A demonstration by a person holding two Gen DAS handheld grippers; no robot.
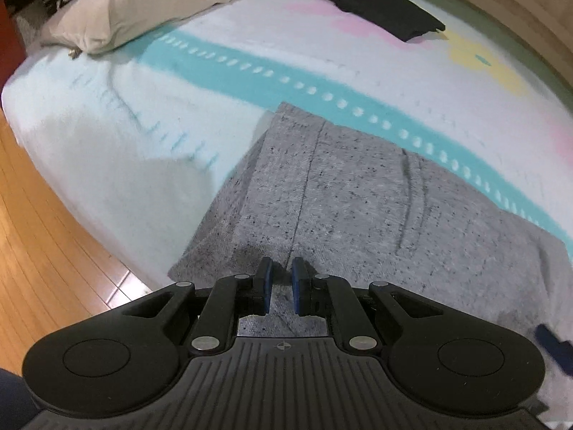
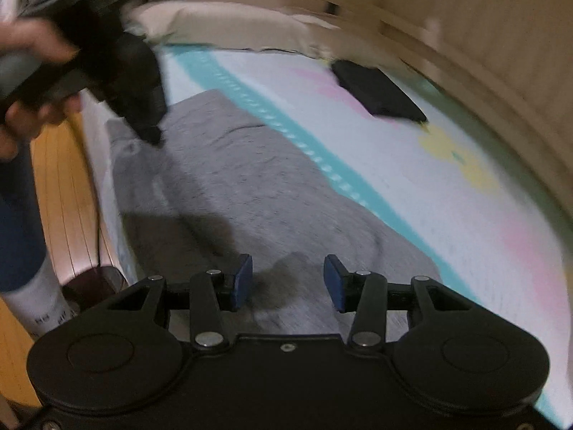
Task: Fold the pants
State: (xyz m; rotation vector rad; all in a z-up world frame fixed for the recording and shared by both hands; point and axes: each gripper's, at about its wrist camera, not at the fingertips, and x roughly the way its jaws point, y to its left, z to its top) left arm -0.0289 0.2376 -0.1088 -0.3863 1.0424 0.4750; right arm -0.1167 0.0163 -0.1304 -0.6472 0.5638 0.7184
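Grey pants (image 1: 358, 208) lie flat across the middle and lower right of the frame on a bed sheet (image 1: 125, 150) (white, with a teal dotted stripe). The left gripper (image 1: 282, 279), bottom centre, hangs over them, jaws nearly together with nothing between them. A folded dark garment (image 1: 379, 7) sits upper right, a beige pillow (image 1: 118, 21) upper left.

Pants (image 1: 358, 208) flat on bed (image 1: 107, 150) near edge, folded garment (image 1: 379, 7) beyond, pillow (image 1: 136, 18) far left
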